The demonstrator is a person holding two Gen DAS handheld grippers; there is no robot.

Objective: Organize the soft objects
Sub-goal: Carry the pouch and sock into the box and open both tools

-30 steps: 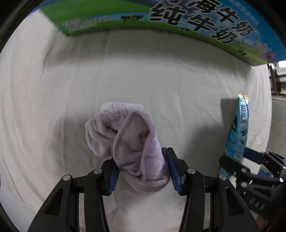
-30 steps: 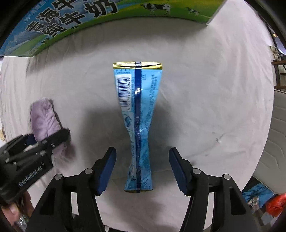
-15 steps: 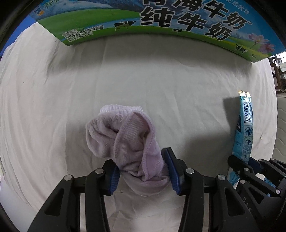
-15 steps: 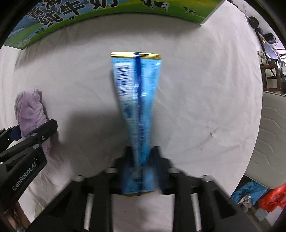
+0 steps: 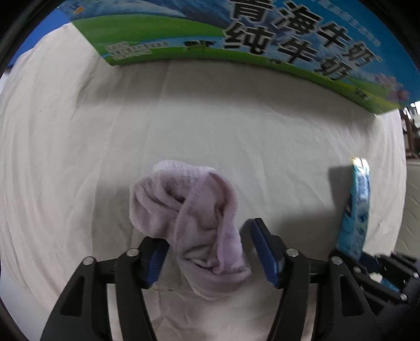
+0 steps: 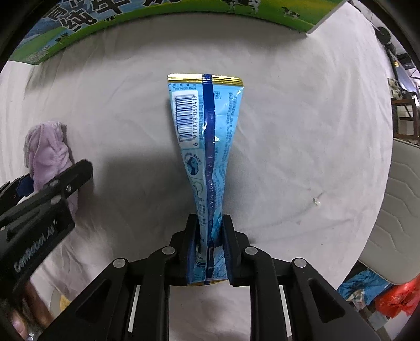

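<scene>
A large milk carton box (image 5: 302, 44), printed in blue and green with bold characters and small cows, lies along the far edge of the surface (image 5: 210, 126), and the same box (image 6: 162, 15) spans the top of the right wrist view. The surface is covered by a creased white cloth, bare between the box and the two soft things. The left hand-held gripper (image 5: 210, 251) points down over a crumpled lilac cloth (image 5: 189, 209); its jaws are opening, the right blue pad stands clear of the fabric, and the left pad is just beside or touching a fold, which of the two I cannot tell. The lilac cloth lies bunched on the surface toward its left side, and it (image 6: 47, 157) shows partly hidden behind the left hand-held gripper's black body in the right wrist view. The right hand-held gripper (image 6: 208, 249) is clenched on the near end of a blue snack packet (image 6: 207, 136), whose gold-edged far end with barcode reaches toward the box; the packet (image 5: 357, 209) appears edge-on near the right edge of the surface in the left wrist view. Beyond the right edge stand a pale quilted cushion (image 6: 393, 217), red and blue bags (image 6: 378, 291) on the floor, and dark furniture (image 6: 404, 110).
</scene>
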